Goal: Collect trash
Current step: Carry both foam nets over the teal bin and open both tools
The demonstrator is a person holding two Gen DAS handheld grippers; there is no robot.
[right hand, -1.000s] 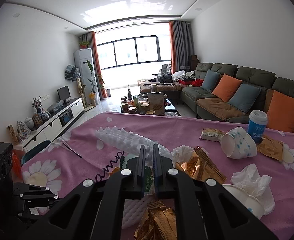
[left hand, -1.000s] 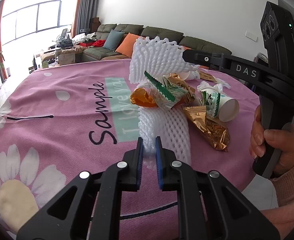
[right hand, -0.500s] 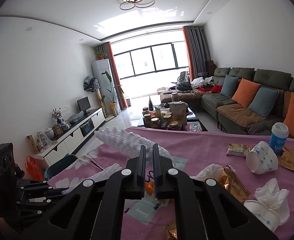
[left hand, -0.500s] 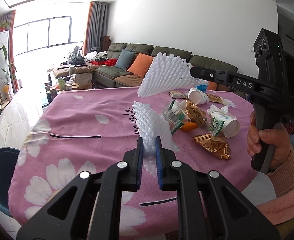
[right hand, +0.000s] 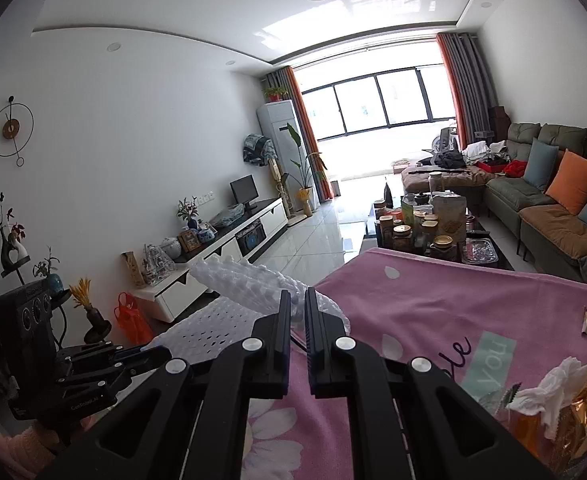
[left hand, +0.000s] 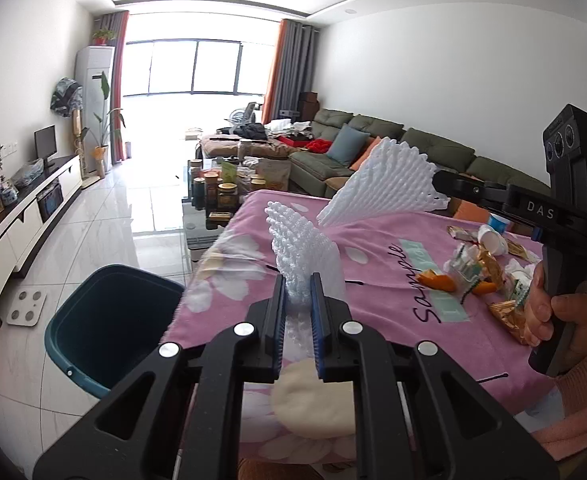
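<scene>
Both grippers, the left gripper (left hand: 297, 294) and the right gripper (right hand: 298, 310), have swung from the trash pile to the desk (left hand: 377, 248) edge, fingers each pinching a white foam net (left hand: 301, 248), so the blue bin (left hand: 105, 320) drop looks next.

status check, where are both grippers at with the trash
Left gripper shut on foam net. Right gripper shut on second foam net. Teal bin open below, path clear.

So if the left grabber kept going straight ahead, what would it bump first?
Probably nothing soon: the left gripper, clamping its foam net, points along the pink tablecloth's edge toward the distant coffee table. Depth is unclear.
</scene>
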